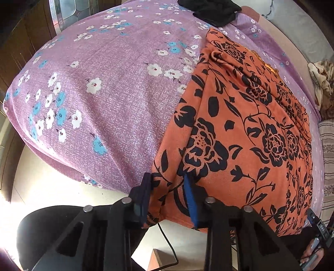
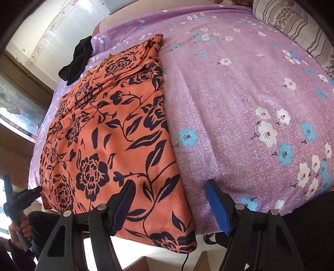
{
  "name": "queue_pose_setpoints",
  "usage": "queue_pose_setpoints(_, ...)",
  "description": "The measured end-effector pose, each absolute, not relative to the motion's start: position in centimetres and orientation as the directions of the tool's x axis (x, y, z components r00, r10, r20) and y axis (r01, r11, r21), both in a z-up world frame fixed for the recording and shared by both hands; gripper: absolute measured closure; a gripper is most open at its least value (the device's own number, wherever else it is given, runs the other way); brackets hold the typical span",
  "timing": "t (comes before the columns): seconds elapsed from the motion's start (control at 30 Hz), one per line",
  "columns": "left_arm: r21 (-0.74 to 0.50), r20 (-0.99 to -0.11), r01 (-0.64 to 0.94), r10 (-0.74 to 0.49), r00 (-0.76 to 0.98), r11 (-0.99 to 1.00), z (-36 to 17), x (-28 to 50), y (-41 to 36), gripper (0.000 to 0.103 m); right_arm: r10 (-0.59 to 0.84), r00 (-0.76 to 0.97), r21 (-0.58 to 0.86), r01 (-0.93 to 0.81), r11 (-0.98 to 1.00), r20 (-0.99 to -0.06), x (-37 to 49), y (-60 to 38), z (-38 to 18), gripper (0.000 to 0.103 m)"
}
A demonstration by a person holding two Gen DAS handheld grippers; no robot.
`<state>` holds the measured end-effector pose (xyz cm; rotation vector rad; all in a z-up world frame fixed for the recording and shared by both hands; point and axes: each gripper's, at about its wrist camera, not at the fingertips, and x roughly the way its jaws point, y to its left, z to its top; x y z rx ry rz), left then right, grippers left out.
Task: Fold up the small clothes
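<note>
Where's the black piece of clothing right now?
The black garment lies at the far edge of the purple floral bedsheet, just beyond the orange floral cloth; the right wrist view shows it upper left.

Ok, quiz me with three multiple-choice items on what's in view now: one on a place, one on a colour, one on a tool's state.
1. Where does the black garment lie?
A. on the bed's far end, beyond the orange floral garment
B. in the left tool
C. on the striped pillow

2. What colour is the bedsheet?
A. green
B. purple with white and blue flowers
C. plain grey

3. How does the right tool stand?
A. shut on the pillow
B. open, straddling the orange garment's near corner
C. shut on the black garment

Answers: 1 A, it sits past the orange cloth's far edge; 2 B, the floral print shows in both views; 3 B, its jaws are wide apart around the corner.
</note>
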<state>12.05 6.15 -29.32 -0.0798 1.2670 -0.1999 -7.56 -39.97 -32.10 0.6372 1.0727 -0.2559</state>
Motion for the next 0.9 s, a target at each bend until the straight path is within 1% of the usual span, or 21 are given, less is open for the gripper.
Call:
queue_pose_setpoints(0.07, -0.166, -0.936, 0.118, -0.194, 0.295, 0.979, -29.4, 11.8, 6.0, 0.072, 0.127, 0.461, 0.355, 0.451, 0.818, -0.878, -7.0, -39.3, -31.9, 0.066)
queue_pose_setpoints(0.17, -0.185, -0.934, 0.106, -0.208, 0.29, 0.977, -29.5, 11.9, 6.3, 0.072, 0.132, 0.453, 0.344, 0.427, 0.836, -0.882, -6.5, -38.5, -31.7, 0.078)
queue_pose_setpoints(0.23, -0.199, -0.935, 0.085, -0.215, 0.283, 0.976, -29.6, 12.0, 6.8, 0.07, 0.135, 0.459, 0.349, 0.423, 0.836, -0.878, -6.5, -38.5, -31.7, 0.08)
queue_pose_setpoints(0.3, -0.175, -0.943, 0.073, -0.188, 0.274, 0.982, -29.7, 12.3, 7.3, 0.056, 0.145, 0.464, 0.364, 0.426, 0.828, -0.874, -6.6, -38.9, -31.7, 0.08)
queue_pose_setpoints(0.33, -0.15, -0.948, 0.062, -0.161, 0.273, 0.987, -29.8, 12.4, 7.3, 0.042, 0.15, 0.462, 0.369, 0.432, 0.823, -0.874, -6.7, -39.1, -31.8, 0.08)
queue_pose_setpoints(0.37, -0.135, -0.952, 0.046, -0.142, 0.272, 0.99, -29.8, 12.6, 7.5, 0.036, 0.158, 0.455, 0.375, 0.439, 0.817, -0.877, -6.7, -39.3, -31.9, 0.081)
queue_pose_setpoints(0.53, -0.167, -0.961, 0.021, -0.167, 0.22, 0.986, -30.7, 12.7, 7.9, 0.035, 0.149, 0.44, 0.354, 0.431, 0.83, -0.886, -6.5, -39.0, -32.1, 0.076)
queue_pose_setpoints(0.6, -0.196, -0.956, 0.025, -0.196, 0.217, 0.98, -30.7, 12.6, 8.1, 0.043, 0.121, 0.445, 0.322, 0.41, 0.853, -0.887, -6.4, -38.3, -32.0, 0.076)
queue_pose_setpoints(0.63, -0.212, -0.953, 0.029, -0.213, 0.214, 0.977, -30.7, 12.5, 8.1, 0.053, 0.1, 0.442, 0.296, 0.4, 0.867, -0.891, -6.3, -38.0, -31.9, 0.077)
queue_pose_setpoints(0.67, -0.216, -0.952, 0.031, -0.217, 0.216, 0.976, -30.6, 12.4, 8.2, 0.064, 0.085, 0.444, 0.279, 0.392, 0.876, -0.892, -6.3, -37.7, -31.8, 0.083)
queue_pose_setpoints(0.7, -0.218, -0.95, 0.035, -0.22, 0.221, 0.975, -30.4, 12.3, 8.2, 0.071, 0.08, 0.449, 0.275, 0.387, 0.88, -0.89, -6.3, -37.6, -31.6, 0.09)
queue_pose_setpoints(0.73, -0.235, -0.944, 0.043, -0.239, 0.227, 0.971, -30.2, 12.1, 8.2, 0.094, 0.086, 0.459, 0.285, 0.385, 0.878, -0.884, -6.3, -37.7, -31.4, 0.094)
queue_pose_setpoints(0.83, -0.243, -0.936, 0.075, -0.254, 0.245, 0.967, -29.0, 12.1, 7.4, 0.095, 0.096, 0.512, 0.324, 0.377, 0.868, -0.853, -6.5, -38.0, -30.1, 0.094)
queue_pose_setpoints(0.9, -0.277, -0.92, 0.1, -0.294, 0.259, 0.956, -27.9, 12.2, 7.2, 0.095, 0.11, 0.55, 0.352, 0.358, 0.865, -0.828, -6.5, -38.2, -28.9, 0.094)
